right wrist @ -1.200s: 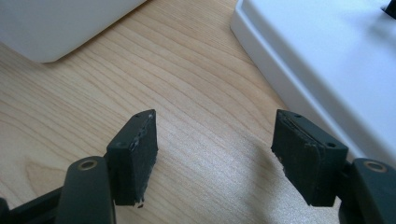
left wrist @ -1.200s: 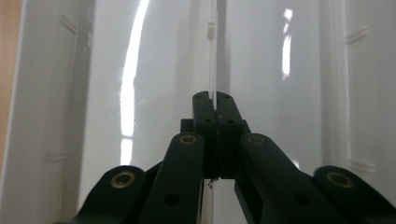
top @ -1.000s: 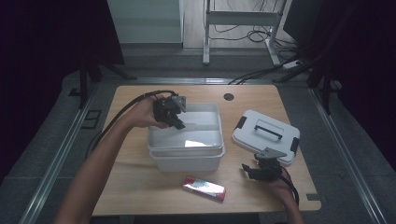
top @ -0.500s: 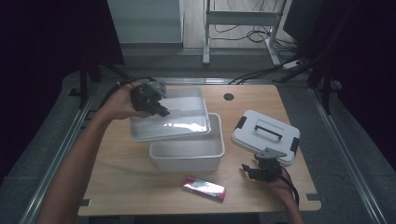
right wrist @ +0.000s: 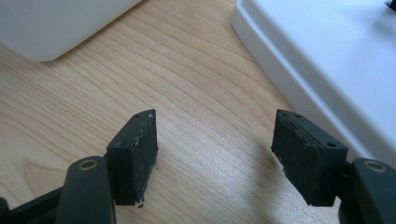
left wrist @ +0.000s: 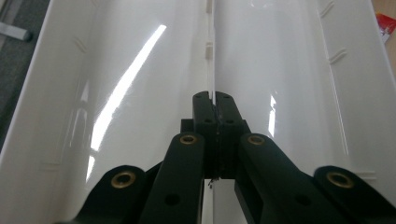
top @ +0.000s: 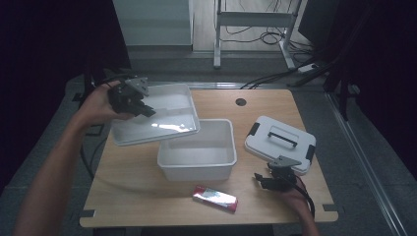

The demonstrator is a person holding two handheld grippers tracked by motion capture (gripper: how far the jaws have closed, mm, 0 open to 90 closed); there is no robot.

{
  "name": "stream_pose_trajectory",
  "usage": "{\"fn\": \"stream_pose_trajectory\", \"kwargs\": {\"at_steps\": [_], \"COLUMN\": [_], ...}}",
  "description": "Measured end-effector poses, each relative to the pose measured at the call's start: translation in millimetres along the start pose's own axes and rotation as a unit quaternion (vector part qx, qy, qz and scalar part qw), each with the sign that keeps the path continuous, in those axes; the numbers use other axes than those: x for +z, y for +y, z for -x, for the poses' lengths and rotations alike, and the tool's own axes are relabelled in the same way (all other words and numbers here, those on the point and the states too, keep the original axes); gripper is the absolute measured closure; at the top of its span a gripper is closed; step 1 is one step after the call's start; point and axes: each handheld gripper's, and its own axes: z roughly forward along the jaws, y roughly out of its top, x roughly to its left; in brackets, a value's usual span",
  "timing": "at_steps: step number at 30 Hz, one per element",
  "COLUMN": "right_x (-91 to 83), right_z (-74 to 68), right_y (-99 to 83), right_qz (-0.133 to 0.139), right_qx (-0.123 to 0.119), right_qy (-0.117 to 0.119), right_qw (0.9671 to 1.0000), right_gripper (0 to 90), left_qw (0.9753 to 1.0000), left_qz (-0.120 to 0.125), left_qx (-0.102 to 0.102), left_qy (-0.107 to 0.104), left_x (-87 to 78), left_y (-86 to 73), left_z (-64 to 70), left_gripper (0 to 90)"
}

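High view: left gripper (top: 129, 98) is pinching the tray's (top: 169, 129) centre divider and holding the tray tilted in the air over the surface's back-left part, its near-right corner overhanging the bin (top: 196, 158). The bin is sitting mid-surface, the lid (top: 280, 142) toward the right edge, a red packet (top: 215, 198) near the front edge. Right gripper (top: 274, 179) is idling low by the lid's front edge.

Left gripper view: jaws are pressed together on the thin divider (left wrist: 211, 56), tray walls running off either side. The grip is narrow and off-balance, so I'd be keeping the wrist steady, clearing the bin rim, then lowering flat onto bare surface at left.

Right gripper view: jaws are spread wide, holding nothing, just above the surface (right wrist: 196, 112) beside the lid.
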Motion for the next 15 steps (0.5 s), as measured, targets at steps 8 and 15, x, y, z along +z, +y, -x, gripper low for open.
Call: {"fn": "stream_pose_trajectory", "kwargs": {"at_steps": [8,15], "right_x": [0.8,1.4], "right_z": [-0.4,-0.2], "right_y": [-0.2,-0.6], "right_qz": [-0.002,-0.003], "right_qx": [-0.001,-0.001], "right_qy": [0.000,-0.001], "right_qw": [1.0000,1.0000], "right_gripper": [31.5,31.5], "left_qw": [0.9996,0.9986], "left_qz": [-0.004,-0.007], "left_qx": [-0.023,-0.044], "left_qy": [0.016,0.028], "left_x": [-14.6,-26.4], "left_y": [-21.0,-44.4], "left_z": [-2.7,-5.8], "left_gripper": [89.9,89.9]}}
